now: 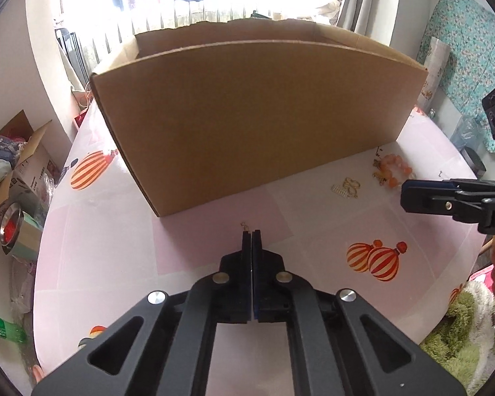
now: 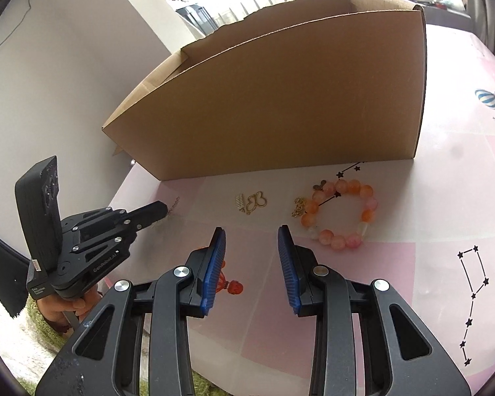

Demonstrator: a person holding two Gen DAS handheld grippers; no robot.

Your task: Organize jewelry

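An open cardboard box stands on the pink tablecloth. My left gripper is shut on a thin gold chain, whose clasp pokes out above the tips; in the right wrist view the left gripper holds the chain dangling in front of the box. My right gripper is open and empty, just short of a gold butterfly charm and a pink and orange bead bracelet. In the left wrist view the bracelet and charm lie right of the box, by the right gripper.
The table has balloon prints and star prints. Left of the table are a cluttered carton, a metal bowl and a green bottle. A green fluffy cloth lies at the right edge.
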